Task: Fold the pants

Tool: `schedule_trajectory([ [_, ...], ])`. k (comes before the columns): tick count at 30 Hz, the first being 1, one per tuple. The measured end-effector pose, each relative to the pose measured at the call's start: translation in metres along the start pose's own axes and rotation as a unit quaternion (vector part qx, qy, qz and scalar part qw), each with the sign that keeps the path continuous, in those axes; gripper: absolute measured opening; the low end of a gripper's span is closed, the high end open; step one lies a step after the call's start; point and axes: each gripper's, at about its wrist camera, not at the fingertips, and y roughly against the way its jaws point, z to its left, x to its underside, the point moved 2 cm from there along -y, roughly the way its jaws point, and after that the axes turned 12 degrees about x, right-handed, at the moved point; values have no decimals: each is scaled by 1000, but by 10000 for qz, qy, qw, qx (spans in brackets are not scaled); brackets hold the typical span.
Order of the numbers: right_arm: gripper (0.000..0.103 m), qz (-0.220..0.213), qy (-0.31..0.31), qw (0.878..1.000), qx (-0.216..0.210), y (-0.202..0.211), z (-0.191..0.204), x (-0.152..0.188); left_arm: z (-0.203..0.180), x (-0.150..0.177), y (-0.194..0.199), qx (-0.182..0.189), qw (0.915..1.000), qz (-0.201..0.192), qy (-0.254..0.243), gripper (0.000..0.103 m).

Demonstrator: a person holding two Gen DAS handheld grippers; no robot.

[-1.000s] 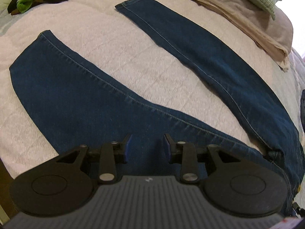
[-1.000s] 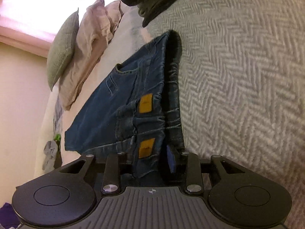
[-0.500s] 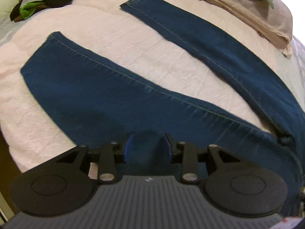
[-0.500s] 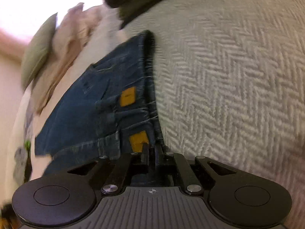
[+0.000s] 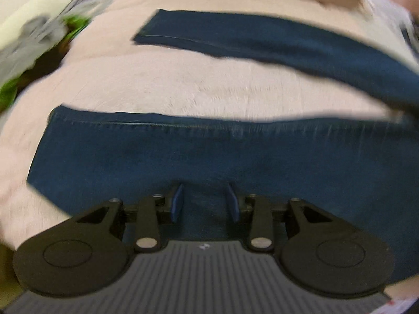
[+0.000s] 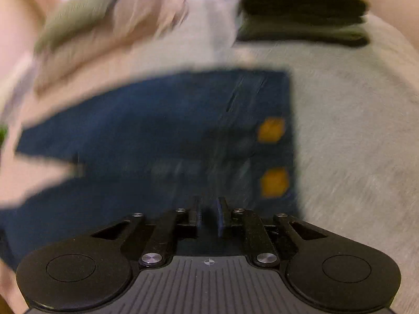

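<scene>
**Near leg under the left jaws, waistband end under the right**

Closest to the left gripper (image 5: 204,200) lies the near leg (image 5: 183,154) of the blue jeans (image 5: 235,157). Denim fills the gap between the two blue pads, but the pads do not seem to press it; the jaws are parted and widening, so nothing is gripped here. The leg's long axis runs straight across this view, from its hem at the left to the crotch at the right, square to the line the gripper points along. Beyond it comes a band of bare pale bedspread (image 5: 183,83), then the far leg (image 5: 262,39), slanting from its hem at upper left down to the right, where both legs meet. Past that, blurred bedding and a green and grey heap of clothes (image 5: 39,47).

The right gripper (image 6: 209,216) hovers over the top part of the jeans, near the waistband edge with its two orange patches (image 6: 273,181). Its jaws are nearly together and easing apart; dark denim shows in the narrow slot, yet motion blur hides whether the pads pinch it. Further off lie a dark folded stack (image 6: 301,13) and pillows (image 6: 104,18).

By my reading, the coming fold carries the near leg across onto the far one, so each hand takes the end nearest it.
</scene>
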Motion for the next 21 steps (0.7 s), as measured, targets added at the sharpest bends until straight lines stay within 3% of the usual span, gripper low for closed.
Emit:
schedule_trajectory([
  [1, 7, 269, 146, 9992, 244, -9, 8, 14, 8, 3, -5, -15, 10000, 8, -53, 34],
  [3, 7, 205, 145, 9982, 551, -6, 11, 30, 40, 4, -7, 128, 9999, -73, 48, 34],
  [4, 7, 200, 10, 9976, 655, 1, 12, 34, 61, 2, -4, 67, 9999, -107, 94, 33],
  [5, 7, 308, -137, 9963, 785, 7, 12, 38, 78, -1, -3, -34, 9999, -130, 93, 25],
  [7, 7, 302, -236, 9939, 1031, 17, 17, 44, 114, -8, 2, -252, 9995, -174, 126, 35],
  [10, 7, 58, -387, 9913, 1256, 33, 31, 49, 170, -21, 9, -463, 9979, -357, 280, 27],
  [12, 7, -88, -435, 9902, 1326, 41, 46, 58, 188, -29, 12, -399, 9976, -504, 274, 28],
  [14, 8, 121, -303, 9885, 1479, 32, 59, 72, 195, -28, -2, -387, 9989, -247, 32, 33],
  [17, 8, 435, -78, 9812, 1876, 23, 63, 106, 202, -16, -14, -672, 9971, -9, -346, 36],
  [19, 8, 456, -239, 9803, 1909, 35, 60, 116, 217, -14, -6, -866, 9959, 69, 257, 42],
  [21, 8, 756, -400, 9758, 2010, 46, 56, 115, 226, -13, 12, -878, 9919, 168, 906, 32],
])
